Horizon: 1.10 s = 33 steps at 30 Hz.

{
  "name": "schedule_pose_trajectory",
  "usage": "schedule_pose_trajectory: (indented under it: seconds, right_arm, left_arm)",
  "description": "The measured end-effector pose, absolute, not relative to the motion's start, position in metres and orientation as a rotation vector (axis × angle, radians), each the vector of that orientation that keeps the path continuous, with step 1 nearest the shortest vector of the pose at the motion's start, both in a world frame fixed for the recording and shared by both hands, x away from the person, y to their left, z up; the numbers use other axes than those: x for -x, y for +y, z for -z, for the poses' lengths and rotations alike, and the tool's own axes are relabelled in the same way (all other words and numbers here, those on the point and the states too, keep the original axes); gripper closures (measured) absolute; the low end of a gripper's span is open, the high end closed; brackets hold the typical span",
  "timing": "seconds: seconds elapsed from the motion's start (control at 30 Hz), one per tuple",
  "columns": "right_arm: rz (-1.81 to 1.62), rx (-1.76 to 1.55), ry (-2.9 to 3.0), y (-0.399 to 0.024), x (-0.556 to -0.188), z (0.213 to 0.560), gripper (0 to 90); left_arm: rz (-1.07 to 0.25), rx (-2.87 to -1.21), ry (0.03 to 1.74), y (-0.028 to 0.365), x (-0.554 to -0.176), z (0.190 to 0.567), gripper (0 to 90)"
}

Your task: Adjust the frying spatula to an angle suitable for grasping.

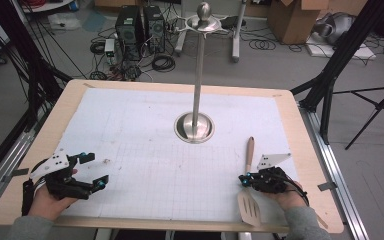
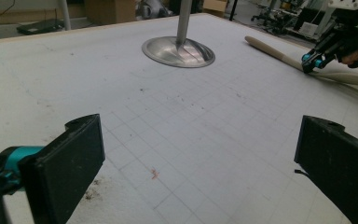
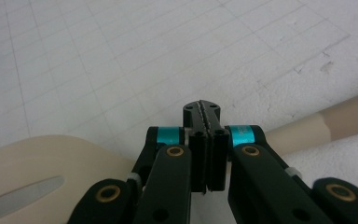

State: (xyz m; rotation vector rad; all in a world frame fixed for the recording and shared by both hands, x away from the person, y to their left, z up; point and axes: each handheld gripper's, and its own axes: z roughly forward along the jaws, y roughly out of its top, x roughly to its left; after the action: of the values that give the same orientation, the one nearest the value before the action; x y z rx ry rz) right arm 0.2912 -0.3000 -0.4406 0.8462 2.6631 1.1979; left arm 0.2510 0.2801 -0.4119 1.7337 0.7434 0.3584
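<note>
A wooden slotted spatula lies on the white grid mat at the right, handle pointing away and blade near the front edge. My right gripper is shut, its tips just over the spatula's neck. In the right gripper view the jaws press together with nothing between them, the blade to their left and the handle to their right. My left gripper rests open at the mat's front left. Its pads stand wide apart over bare mat.
A metal stand with a tall pole rises from a round base in the middle of the mat; the base lies ahead of the left gripper. The wooden table edge runs close by the right hand. Cables and boxes lie on the floor beyond.
</note>
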Motion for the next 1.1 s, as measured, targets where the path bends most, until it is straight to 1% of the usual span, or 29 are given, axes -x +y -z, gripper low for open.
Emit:
schedule_pose_trajectory:
  seconds: [0.1,0.2,0.37,0.4,0.5,0.87,1.0,1.1]
  right_arm:
    - [-1.22,-0.869,2.659,-0.302,-0.293,0.441,90.0]
    - [-1.288,-0.904,2.543,-0.312,-0.297,0.434,90.0]
    - [-1.273,-0.984,2.442,-0.323,-0.305,0.431,89.7]
    - [-1.26,-1.043,2.406,-0.329,-0.312,0.432,89.8]
    - [-1.221,-1.106,2.392,-0.334,-0.318,0.435,89.8]
    - [-1.179,-1.082,2.423,-0.327,-0.328,0.442,89.6]
    - [-1.131,-1.104,2.436,-0.331,-0.33,0.445,89.6]
    - [-1.156,-1.099,2.432,-0.33,-0.331,0.445,89.6]
  left_arm:
    - [-0.359,-1.733,0.739,0.28,-0.251,0.411,2.0]
    - [-0.363,-1.734,0.743,0.281,-0.251,0.412,2.0]
    - [-0.367,-1.742,0.74,0.28,-0.251,0.413,2.0]
    - [-0.371,-1.74,0.739,0.281,-0.25,0.412,2.0]
    - [-0.378,-1.737,0.743,0.283,-0.249,0.412,2.0]
    - [-0.4,-1.731,0.76,0.29,-0.244,0.412,2.0]
    - [-0.402,-1.73,0.762,0.291,-0.243,0.412,2.0]
    - [-0.402,-1.734,0.765,0.291,-0.243,0.413,2.0]
